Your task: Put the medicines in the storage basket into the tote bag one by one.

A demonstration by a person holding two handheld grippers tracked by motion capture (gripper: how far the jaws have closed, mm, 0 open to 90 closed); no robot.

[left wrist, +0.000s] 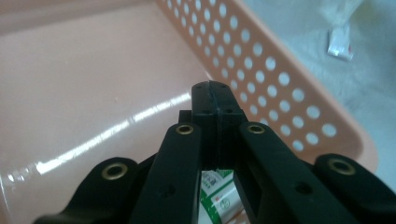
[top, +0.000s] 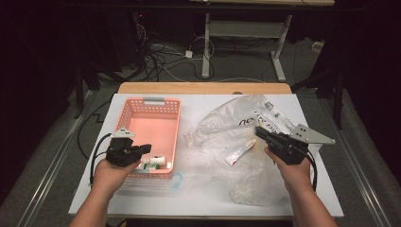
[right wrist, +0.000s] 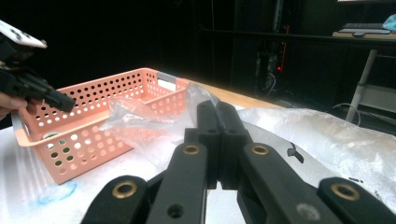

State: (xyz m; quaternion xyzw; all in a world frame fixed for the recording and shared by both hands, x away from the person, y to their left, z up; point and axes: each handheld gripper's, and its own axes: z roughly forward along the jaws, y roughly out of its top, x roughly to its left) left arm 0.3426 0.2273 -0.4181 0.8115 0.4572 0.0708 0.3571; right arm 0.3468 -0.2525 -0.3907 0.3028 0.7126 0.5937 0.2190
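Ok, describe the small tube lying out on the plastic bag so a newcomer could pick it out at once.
Start at the pink basket on the white table, then look right to the crumpled clear plastic bag. On it, beside the right gripper, lies the tube: small, white with red, the only solid item on the clear film.

A salmon-pink perforated plastic basket point(top: 153, 109) stands upright on the left of the white surface point(top: 208, 198), holding a small green-and-white packet point(top: 155, 162) that lies flat on its floor against the near wall, by the right-hand corner.
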